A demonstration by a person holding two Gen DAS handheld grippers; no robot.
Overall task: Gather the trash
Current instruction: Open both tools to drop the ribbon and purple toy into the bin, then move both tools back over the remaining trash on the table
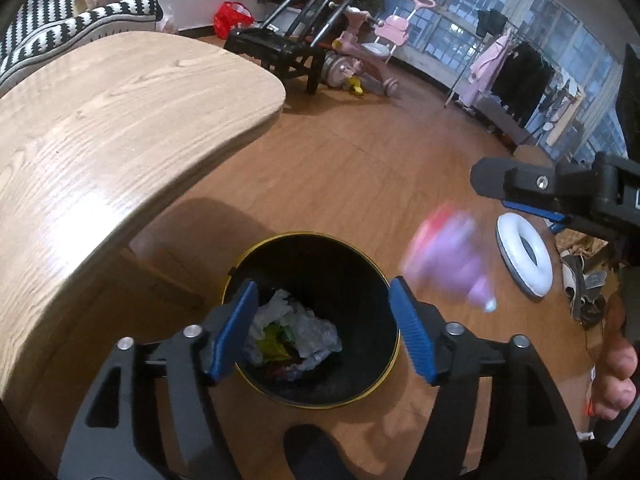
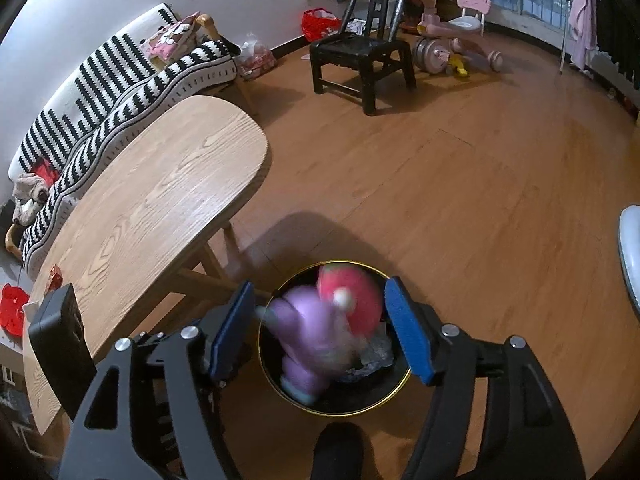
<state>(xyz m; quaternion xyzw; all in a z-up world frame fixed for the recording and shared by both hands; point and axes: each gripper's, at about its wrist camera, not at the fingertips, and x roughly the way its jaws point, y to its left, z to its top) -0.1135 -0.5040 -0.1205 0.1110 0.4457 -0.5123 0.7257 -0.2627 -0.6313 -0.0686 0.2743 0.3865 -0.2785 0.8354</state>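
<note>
A black trash bin (image 1: 312,236) with a yellow rim stands on the wood floor beside the table. It holds crumpled white paper (image 1: 296,328) and other scraps. My left gripper (image 1: 322,292) hangs open just above the bin's mouth, with nothing between its blue pads. A blurred purple and pink-red item (image 1: 448,256) is in the air to the right of the bin, below my right gripper (image 1: 504,196). In the right wrist view the same item (image 2: 308,336) appears over the bin (image 2: 360,412), between the open jaws of the right gripper (image 2: 320,292). Neither pad touches it.
A light wooden table (image 2: 152,200) curves along the bin's left side, one leg close to it. A white ring (image 1: 524,256) and shoes (image 1: 580,284) lie on the floor to the right. A black chair (image 2: 360,52), a pink tricycle (image 2: 452,28) and a striped sofa (image 2: 120,80) stand farther back.
</note>
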